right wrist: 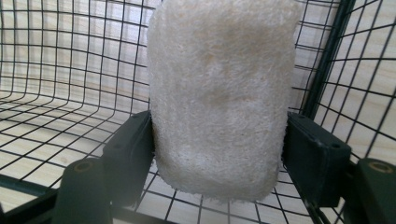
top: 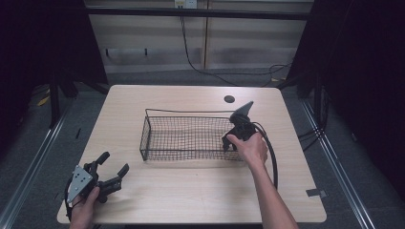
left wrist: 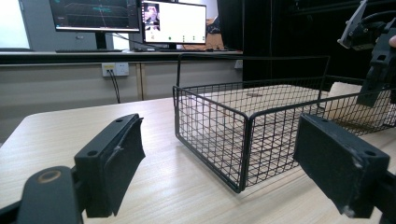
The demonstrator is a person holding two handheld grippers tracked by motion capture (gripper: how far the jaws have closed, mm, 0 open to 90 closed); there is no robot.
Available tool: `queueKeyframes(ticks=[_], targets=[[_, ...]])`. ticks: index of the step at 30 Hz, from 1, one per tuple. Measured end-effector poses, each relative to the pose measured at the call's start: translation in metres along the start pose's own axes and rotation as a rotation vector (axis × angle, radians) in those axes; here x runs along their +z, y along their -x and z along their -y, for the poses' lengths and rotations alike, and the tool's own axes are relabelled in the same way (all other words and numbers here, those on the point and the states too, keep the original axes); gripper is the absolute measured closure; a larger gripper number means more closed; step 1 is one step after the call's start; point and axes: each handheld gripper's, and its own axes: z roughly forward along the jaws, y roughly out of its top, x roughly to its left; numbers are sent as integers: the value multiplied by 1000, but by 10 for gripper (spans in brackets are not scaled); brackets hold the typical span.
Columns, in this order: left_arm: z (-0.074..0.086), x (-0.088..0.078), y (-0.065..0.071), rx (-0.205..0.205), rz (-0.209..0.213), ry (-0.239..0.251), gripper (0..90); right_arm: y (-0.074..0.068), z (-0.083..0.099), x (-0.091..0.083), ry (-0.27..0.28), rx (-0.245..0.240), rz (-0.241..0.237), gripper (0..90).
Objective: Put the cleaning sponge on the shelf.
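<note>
I hold 2 grippers. My right gripper [top: 232, 141] reaches down into the right end of the wire basket [top: 157, 125], and its 2 pads are clamped on a pale, fuzzy sponge [right wrist: 219, 98]. In the right gripper view the sponge sits squarely between the pads, touching both, its lower edge hanging just past them over the basket's mesh floor and its far end near the basket's corner wall. From the left gripper view I see the same sponge [left wrist: 348, 102] low inside the basket's far end, under my right gripper [left wrist: 373, 93].

I judge the step in hand to be setting the sponge in the basket: it is already inside the walls and low. I cannot tell whether it touches the floor yet. The next move, as I read it, calls for easing down until the sponge rests on the mesh, then spreading the pads and lifting straight up, clear of the side wires.

My left gripper [top: 111, 165] rests at the table's [top: 191, 200] near left corner, well apart from the basket, pointed toward it. Its jaws stand wide apart with nothing between them but bare table.
</note>
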Motion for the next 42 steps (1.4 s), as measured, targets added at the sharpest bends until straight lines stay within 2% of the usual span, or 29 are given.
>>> queueKeyframes(ticks=[5, 16, 21, 25, 33, 42], targets=[[0, 0, 0, 1, 0, 0, 157, 4, 1, 5, 0, 9, -9, 291], [0, 0, 0, 0, 1, -1, 157, 3, 1, 6, 0, 14, -6, 288], [0, 0, 0, 0, 1, 0, 156, 3, 0, 6, -11, 3, -7, 283], [0, 0, 0, -1, 0, 0, 156, 3, 0, 5, 1, 0, -11, 282], [0, 0, 0, 0, 0, 0, 157, 3, 0, 4, -8, -8, -6, 231], [0, 0, 0, 4, 1, -3, 157, 2, 0, 2, 8, -34, -10, 182]])
